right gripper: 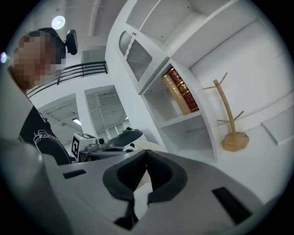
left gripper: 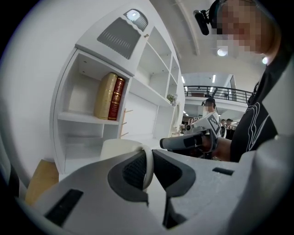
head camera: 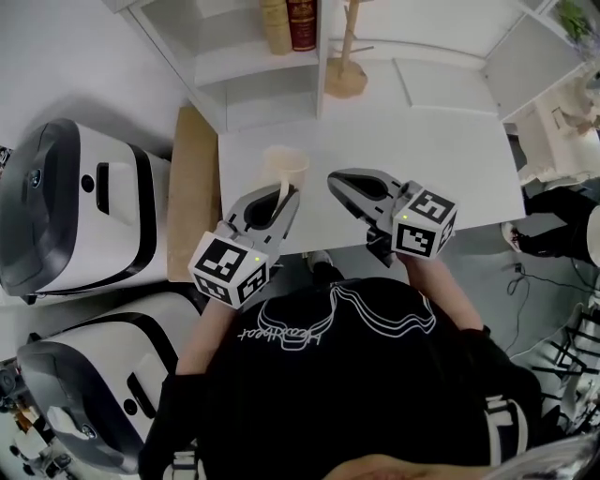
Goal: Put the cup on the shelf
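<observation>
A cream cup (head camera: 284, 166) stands on the white table (head camera: 450, 169), just in front of the white shelf unit (head camera: 253, 70). My left gripper (head camera: 289, 193) is shut on the cup's handle (left gripper: 148, 166), which runs upright between the two dark pads; the cup body (left gripper: 120, 148) shows just past the jaws. The right gripper (head camera: 334, 179) hovers beside the cup to its right, shut, with its tips touching and nothing between them (right gripper: 146, 154). In the left gripper view the shelf's lower compartments (left gripper: 82, 137) lie straight ahead.
Two books (head camera: 291, 23) stand on one of the shelf's upper boards. A wooden mug tree (head camera: 345, 67) stands to the right of the shelf. A wooden panel (head camera: 192, 187) flanks the table's left edge, with white and black machines (head camera: 75, 206) beyond it.
</observation>
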A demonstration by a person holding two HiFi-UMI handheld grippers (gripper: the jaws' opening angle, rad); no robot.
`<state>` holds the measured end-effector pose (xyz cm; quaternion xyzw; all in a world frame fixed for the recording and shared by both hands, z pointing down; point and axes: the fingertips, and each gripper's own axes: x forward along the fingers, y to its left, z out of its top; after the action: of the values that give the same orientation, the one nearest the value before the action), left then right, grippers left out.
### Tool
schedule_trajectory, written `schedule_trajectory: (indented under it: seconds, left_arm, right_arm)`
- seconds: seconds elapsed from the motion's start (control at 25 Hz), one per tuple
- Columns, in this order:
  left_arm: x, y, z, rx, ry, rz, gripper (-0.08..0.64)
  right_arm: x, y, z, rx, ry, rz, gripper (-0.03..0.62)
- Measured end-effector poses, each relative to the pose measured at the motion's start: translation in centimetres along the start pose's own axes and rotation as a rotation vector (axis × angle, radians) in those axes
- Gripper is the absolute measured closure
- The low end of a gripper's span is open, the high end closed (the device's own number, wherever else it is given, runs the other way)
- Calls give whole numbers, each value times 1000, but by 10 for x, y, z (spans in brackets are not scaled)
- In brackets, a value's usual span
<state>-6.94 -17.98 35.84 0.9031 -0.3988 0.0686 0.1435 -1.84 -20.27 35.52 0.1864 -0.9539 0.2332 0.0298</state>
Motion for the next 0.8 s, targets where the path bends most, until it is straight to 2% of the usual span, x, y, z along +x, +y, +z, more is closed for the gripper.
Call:
schedule_trajectory:
  seconds: [0.36, 0.8]
  left_arm:
    - [49, 48, 6, -48, 8, 47, 528]
    - [96, 109, 0, -49, 12, 140, 528]
  right_arm:
    - [20, -56, 17, 23, 24, 25, 586]
    - [39, -105, 27, 32, 49, 41, 586]
